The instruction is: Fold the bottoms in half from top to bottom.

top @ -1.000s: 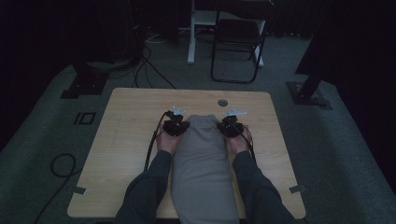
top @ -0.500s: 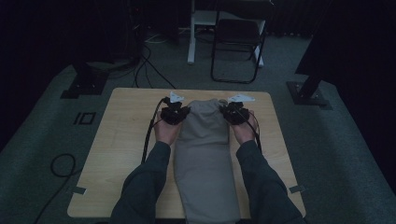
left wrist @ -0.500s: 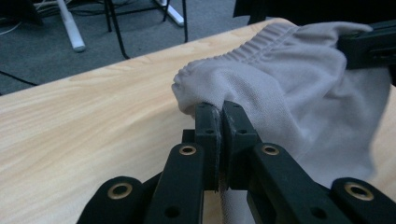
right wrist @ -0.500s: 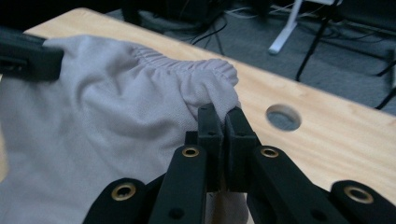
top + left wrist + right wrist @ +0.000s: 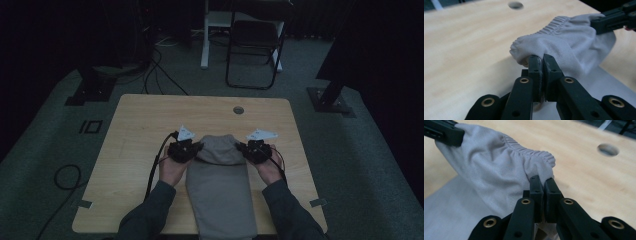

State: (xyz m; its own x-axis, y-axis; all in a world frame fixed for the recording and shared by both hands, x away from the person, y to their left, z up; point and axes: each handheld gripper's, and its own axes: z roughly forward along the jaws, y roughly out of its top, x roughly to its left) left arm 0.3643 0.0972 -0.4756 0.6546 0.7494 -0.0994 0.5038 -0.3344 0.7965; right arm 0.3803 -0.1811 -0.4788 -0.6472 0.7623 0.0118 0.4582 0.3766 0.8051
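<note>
A grey garment (image 5: pixel 220 200) with an elastic waistband lies lengthwise on the wooden table (image 5: pixel 140 125), its lower end hanging over the near edge. My left gripper (image 5: pixel 192 150) is shut on the waistband's left corner (image 5: pixel 524 50), its jaws (image 5: pixel 541 58) pinching the cloth. My right gripper (image 5: pixel 245 149) is shut on the right corner (image 5: pixel 544 162), jaws (image 5: pixel 543 181) closed on the hem. The waistband end is lifted off the table and stretched between both grippers. The right gripper (image 5: pixel 614 20) appears in the left gripper view, and the left gripper (image 5: pixel 444 131) in the right gripper view.
A round cable hole (image 5: pixel 238 109) sits in the table's far middle. Beyond the table stand a black chair (image 5: pixel 255 45) and a white post (image 5: pixel 205 40). Black stand bases (image 5: pixel 90 90) (image 5: pixel 330 100) and cables (image 5: pixel 65 175) lie on the carpet.
Both grippers first pushed away toward the far edge, then came back toward the person. The waistband end has risen off the table with them and now bulges over the garment.
</note>
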